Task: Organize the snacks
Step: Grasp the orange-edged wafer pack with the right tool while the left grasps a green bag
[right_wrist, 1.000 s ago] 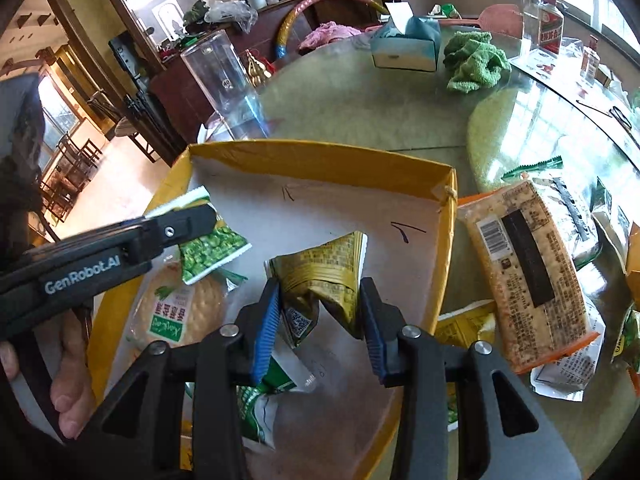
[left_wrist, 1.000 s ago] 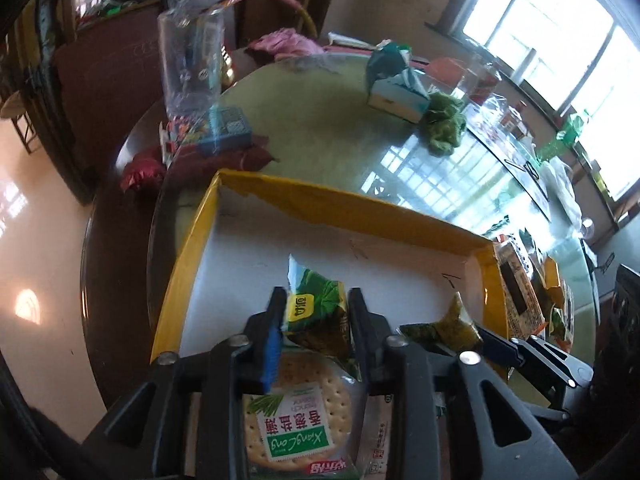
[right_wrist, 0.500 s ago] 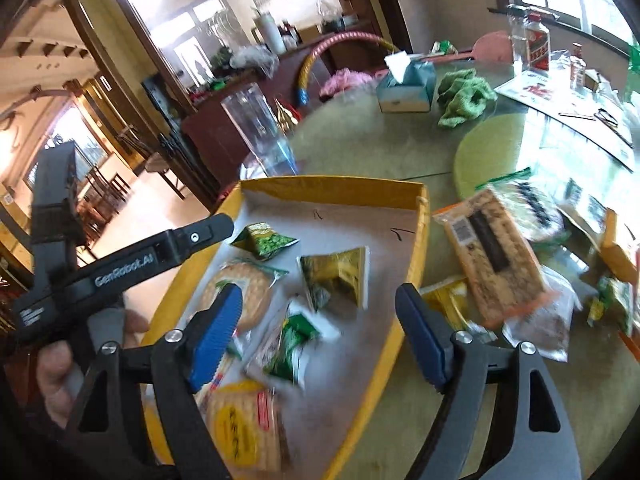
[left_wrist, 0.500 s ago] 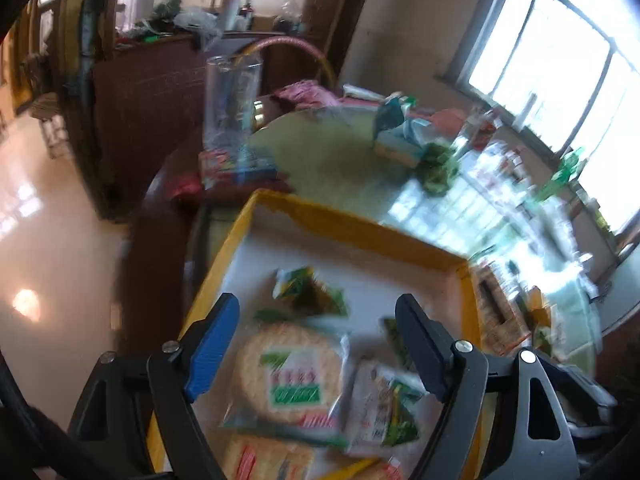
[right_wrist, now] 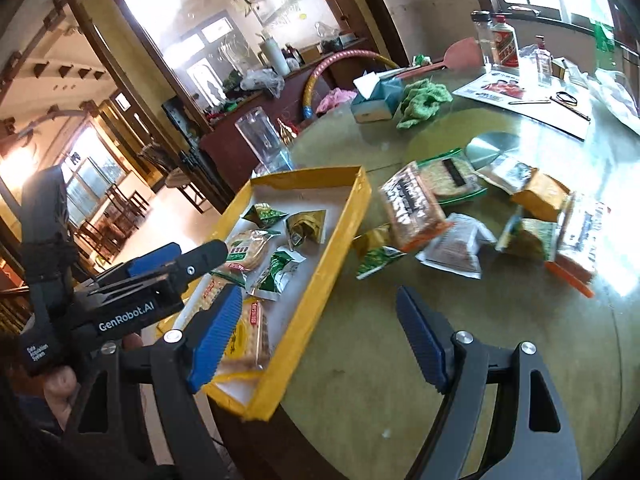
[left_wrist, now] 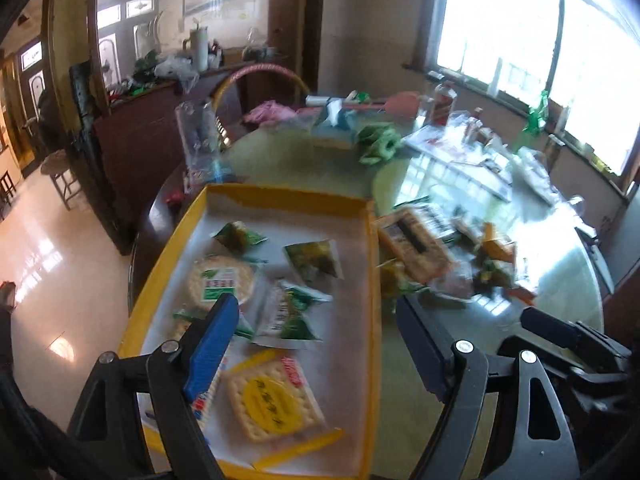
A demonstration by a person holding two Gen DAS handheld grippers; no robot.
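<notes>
A yellow-walled tray (left_wrist: 374,280) with a white floor holds several snack packs. Among them are a small green packet (left_wrist: 238,236), a gold-green triangular packet (left_wrist: 316,260), a round cracker pack (left_wrist: 220,280) and a square cracker pack (left_wrist: 272,400). My left gripper (left_wrist: 316,304) hangs open above the tray's near end, holding nothing. My right gripper (right_wrist: 320,294) is open too, over the table just right of the tray (right_wrist: 336,240). Loose snacks lie on the table to the right, such as an orange-edged pack (right_wrist: 414,208) and a white packet (right_wrist: 456,246). The left gripper (right_wrist: 188,254) also shows at the left of the right wrist view.
A clear plastic tumbler (right_wrist: 260,140) stands behind the tray. Further back on the round table are a tissue box (right_wrist: 376,98), a green cloth (right_wrist: 422,100) and bottles (right_wrist: 502,44). The tray's near corner overhangs the table edge. A person's hand (right_wrist: 60,388) holds the left gripper.
The left gripper let go of the green packet and the right of the gold-green triangular packet. Both opened wide and drew back and up from the tray.
</notes>
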